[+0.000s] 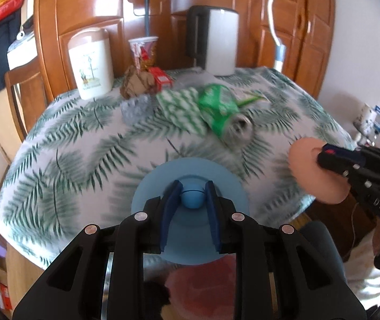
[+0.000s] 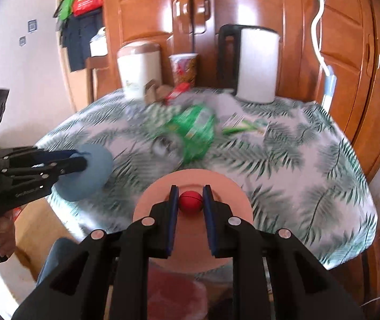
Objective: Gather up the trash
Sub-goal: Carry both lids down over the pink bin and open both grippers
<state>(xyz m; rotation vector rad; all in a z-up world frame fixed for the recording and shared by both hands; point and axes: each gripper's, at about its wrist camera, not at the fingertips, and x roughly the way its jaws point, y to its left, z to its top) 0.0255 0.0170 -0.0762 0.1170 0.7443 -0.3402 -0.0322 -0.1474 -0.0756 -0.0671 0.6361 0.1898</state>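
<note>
My left gripper [image 1: 192,200] is shut on the blue ball handle of a blue disc [image 1: 152,186], held over the table's near edge; it also shows in the right wrist view [image 2: 94,170]. My right gripper [image 2: 190,201] is shut on the red ball handle of a pink disc [image 2: 230,186], seen too in the left wrist view [image 1: 304,165]. Trash lies mid-table: a green crumpled wrapper [image 1: 216,106] [image 2: 195,130], green-striped paper [image 1: 182,106], a grey crumpled piece [image 1: 136,108], brown crumpled paper [image 1: 136,82], a red packet [image 1: 160,77].
A leaf-print cloth covers the table [image 1: 70,146]. At the back stand a white lidded bin [image 1: 90,64], a paper cup [image 1: 143,50] and a white kettle [image 1: 216,42]. Wooden wardrobe doors are behind. A chair [image 1: 22,93] is at the left.
</note>
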